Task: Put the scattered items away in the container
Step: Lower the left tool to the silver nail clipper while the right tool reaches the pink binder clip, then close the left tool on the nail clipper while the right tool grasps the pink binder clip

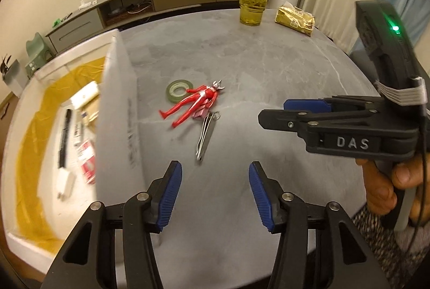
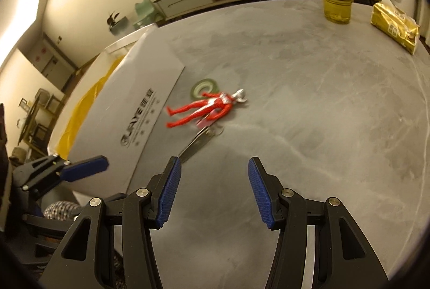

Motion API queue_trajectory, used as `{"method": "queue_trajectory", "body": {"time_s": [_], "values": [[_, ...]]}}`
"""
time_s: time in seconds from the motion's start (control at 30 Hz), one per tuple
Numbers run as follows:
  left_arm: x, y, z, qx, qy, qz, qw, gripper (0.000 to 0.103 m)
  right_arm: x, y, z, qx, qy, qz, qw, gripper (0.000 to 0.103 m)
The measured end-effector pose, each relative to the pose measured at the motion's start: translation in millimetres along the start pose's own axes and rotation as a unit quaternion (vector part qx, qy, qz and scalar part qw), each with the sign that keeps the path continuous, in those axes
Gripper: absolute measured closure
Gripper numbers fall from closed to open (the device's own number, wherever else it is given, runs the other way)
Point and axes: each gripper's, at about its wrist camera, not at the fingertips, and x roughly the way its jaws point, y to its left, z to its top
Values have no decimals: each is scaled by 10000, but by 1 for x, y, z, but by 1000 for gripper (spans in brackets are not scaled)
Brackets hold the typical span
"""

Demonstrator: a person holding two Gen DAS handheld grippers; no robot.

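Grey marble table, both grippers held empty above it.

Blue-padded fingers of the left gripper [image 1: 215, 192] stood spread over bare tabletop [image 1: 268, 68], and those of the right gripper [image 2: 214, 188] stood spread likewise, nothing between either pair; a hand [image 1: 389, 187] clutched the right tool's handle. Just beyond lay the metal nail clipper [image 1: 206, 137], its ring end touching the red hero figurine [image 1: 194, 104], which sprawled on its back with one arm over the green tape roll [image 1: 177, 90]. Beside them to the left stood the white container box [image 1: 118, 106], its grey flap upright, a yellow liner and several blurred packets inside. Well apart at the far edge stood a yellow tumbler [image 1: 253, 7] and a gold foil packet [image 1: 295, 18].
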Motion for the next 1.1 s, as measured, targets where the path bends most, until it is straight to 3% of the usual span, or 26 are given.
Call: {"method": "queue_trajectory", "body": {"time_s": [0.37, 0.57, 0.7, 0.9, 1.1], "values": [[59, 22, 13, -661, -103, -231, 9975, 49, 60, -10, 46, 111, 197, 176, 9996, 48], [81, 33, 11, -795, -24, -329, 9963, 49, 90, -18, 56, -30, 561, -155, 9983, 51], [85, 38, 9, -895, 11, -608, 9941, 49, 80, -34, 62, 85, 507, -757, 9958, 57], [82, 34, 10, -875, -68, -716, 9936, 49, 54, -42, 64, 143, 241, -703, 9971, 57], [89, 29, 7, -805, -62, -581, 9950, 49, 61, -25, 52, -274, 503, -623, 9964, 57]]}}
